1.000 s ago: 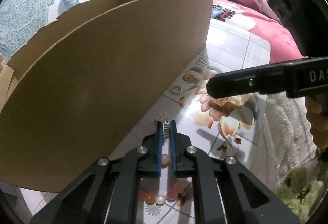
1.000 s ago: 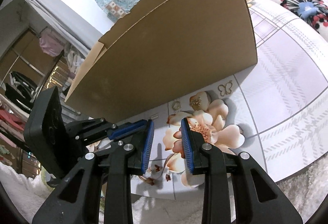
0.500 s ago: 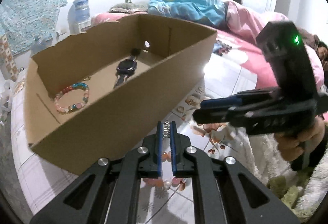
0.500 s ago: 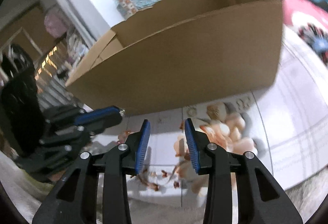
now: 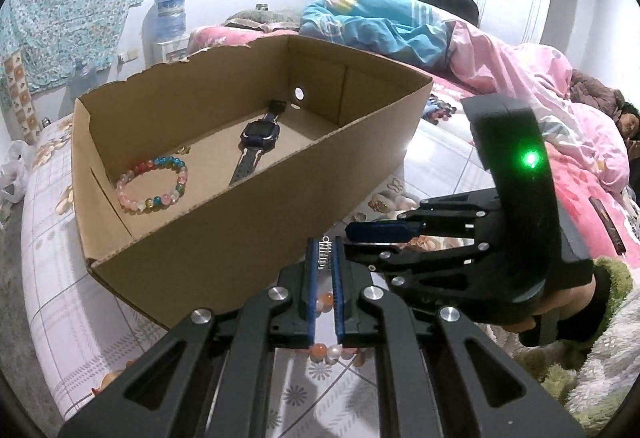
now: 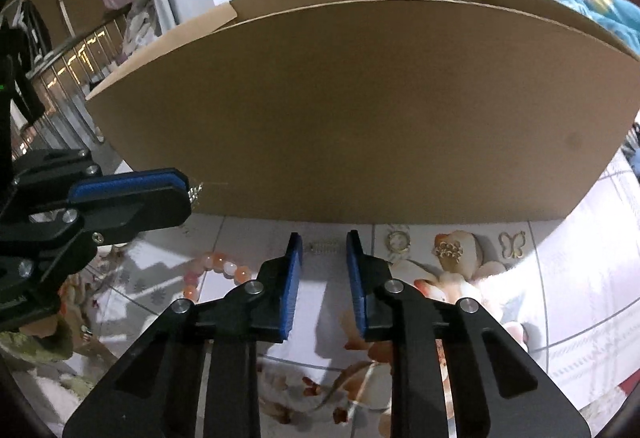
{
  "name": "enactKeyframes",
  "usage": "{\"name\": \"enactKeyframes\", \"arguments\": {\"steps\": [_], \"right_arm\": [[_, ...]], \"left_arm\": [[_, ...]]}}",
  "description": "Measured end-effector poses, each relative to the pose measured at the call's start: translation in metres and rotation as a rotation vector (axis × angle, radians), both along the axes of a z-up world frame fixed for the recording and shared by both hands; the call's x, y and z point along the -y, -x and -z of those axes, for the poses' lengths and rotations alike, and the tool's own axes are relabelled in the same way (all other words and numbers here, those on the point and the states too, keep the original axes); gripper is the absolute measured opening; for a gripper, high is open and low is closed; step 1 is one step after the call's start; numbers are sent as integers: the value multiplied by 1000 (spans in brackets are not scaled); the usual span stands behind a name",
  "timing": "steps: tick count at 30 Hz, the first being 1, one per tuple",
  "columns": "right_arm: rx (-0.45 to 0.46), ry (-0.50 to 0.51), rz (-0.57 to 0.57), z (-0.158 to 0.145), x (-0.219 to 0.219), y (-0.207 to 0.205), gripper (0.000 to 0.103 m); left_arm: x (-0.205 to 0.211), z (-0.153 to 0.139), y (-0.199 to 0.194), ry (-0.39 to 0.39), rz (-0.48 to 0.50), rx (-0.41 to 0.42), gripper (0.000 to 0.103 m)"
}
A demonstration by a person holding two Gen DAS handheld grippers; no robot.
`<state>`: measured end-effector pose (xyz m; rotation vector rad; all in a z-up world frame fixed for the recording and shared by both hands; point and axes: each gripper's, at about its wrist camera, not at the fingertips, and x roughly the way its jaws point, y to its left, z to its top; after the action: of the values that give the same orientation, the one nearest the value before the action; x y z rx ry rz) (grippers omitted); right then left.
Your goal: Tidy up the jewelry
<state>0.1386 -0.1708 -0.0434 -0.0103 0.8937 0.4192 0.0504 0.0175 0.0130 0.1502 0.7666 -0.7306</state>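
My left gripper [image 5: 325, 242] is shut on a small ribbed silver earring [image 5: 325, 254], held above the floral cloth in front of the cardboard box [image 5: 224, 238]. Inside the box lie a multicoloured bead bracelet [image 5: 154, 185] and a dark watch [image 5: 256, 143]. My right gripper [image 6: 322, 249] hovers low over the cloth with its jaws closing. A matching silver earring [image 6: 325, 247] lies on the cloth just past its tips, untouched. The right wrist view shows the left gripper [image 6: 187, 193] at the left with its earring [image 6: 195, 193].
On the cloth lie an orange bead bracelet [image 6: 218, 270], a gold ring earring [image 6: 398, 240], a gold cluster piece [image 6: 450, 249] and a gold butterfly [image 6: 512, 244]. The box's tall wall [image 6: 360, 109] stands right behind them. A person lies under pink bedding [image 5: 520, 77] beyond.
My left gripper rose with the silver earring, so the box's inside came into view. My right gripper swung left along the box to the other silver earring and its jaws narrowed.
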Motion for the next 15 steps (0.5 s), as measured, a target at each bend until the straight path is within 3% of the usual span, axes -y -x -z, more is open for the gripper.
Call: {"name": "enactKeyframes", "arguments": {"steps": [4,5,6,8,9,15], "right_arm": [[31,68,-10,-3,-9,3,20],[38,89,-10,-3,-11,4,18],[43,105,-8,-3,-19,4,9],[33,88,-6,-4,-19,3,9],[27,74,-3,-5,-18,2,0],[11,40,4,-6,-14,1,0]], "left_arm": [[0,0,0,5,5,-1,6],[-1,1,0,6,7,-1,6],[-1,1,0,7,8,-2,6],[-2,1,0,10,8,-4,6],[-1,1,0,11,8,-3,6],[-1,1,0,10,0,1,6]]}}
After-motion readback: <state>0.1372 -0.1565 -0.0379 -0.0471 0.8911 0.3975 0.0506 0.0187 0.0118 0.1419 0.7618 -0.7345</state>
